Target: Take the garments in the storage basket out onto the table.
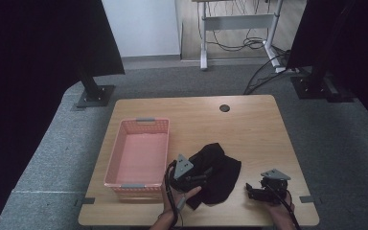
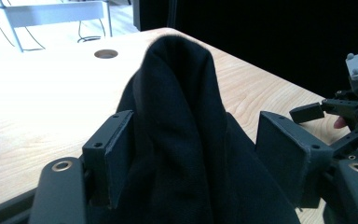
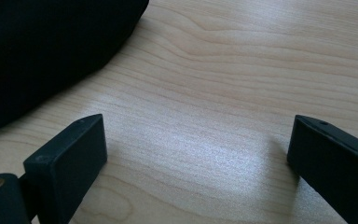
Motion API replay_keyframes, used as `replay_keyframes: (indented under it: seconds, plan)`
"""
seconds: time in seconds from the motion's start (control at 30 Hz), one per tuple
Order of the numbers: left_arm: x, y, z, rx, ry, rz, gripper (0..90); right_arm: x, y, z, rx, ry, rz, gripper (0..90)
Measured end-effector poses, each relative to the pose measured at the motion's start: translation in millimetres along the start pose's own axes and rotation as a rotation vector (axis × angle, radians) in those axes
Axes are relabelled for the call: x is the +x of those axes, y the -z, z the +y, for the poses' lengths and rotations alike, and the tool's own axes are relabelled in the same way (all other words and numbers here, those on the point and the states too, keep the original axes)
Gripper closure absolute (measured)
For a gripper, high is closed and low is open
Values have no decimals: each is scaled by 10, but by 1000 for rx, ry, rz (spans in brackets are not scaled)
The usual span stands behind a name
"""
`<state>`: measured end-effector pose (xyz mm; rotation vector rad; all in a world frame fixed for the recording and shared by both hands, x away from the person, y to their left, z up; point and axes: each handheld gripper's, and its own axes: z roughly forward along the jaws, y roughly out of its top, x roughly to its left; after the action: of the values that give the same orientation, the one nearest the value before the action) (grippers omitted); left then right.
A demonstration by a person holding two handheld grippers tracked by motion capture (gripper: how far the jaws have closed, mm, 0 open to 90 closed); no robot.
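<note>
A crumpled black cloth (image 1: 219,173) lies on the wooden table (image 1: 254,136) near its front edge. My left gripper (image 1: 201,176) reaches into the cloth's left side. In the left gripper view the cloth (image 2: 182,116) rises in a tall fold between the widely parted jaws of the left gripper (image 2: 196,122), which stands open. My right gripper (image 1: 250,190) rests to the right of the cloth, apart from it. Its jaws stand open over bare wood in the right gripper view (image 3: 196,128), with the cloth's edge (image 3: 42,46) at the upper left.
A pink plastic basket (image 1: 112,163) stands on the table's left side, beside the left gripper. A round cable hole (image 1: 224,108) sits near the table's far edge. Dark stands and a white desk frame are on the floor beyond the table.
</note>
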<state>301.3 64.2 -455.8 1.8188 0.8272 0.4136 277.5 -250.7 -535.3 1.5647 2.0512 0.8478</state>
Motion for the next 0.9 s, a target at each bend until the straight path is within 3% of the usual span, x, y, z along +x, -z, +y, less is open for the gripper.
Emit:
replay_keyframes:
  seconds: [0.53, 0.9]
  plan:
    - [169, 312, 95, -10, -6, 12, 289, 1, 0, -1, 0, 0, -1, 41]
    - [330, 538, 54, -21, 19, 9, 289, 1, 0, -1, 0, 0, -1, 41]
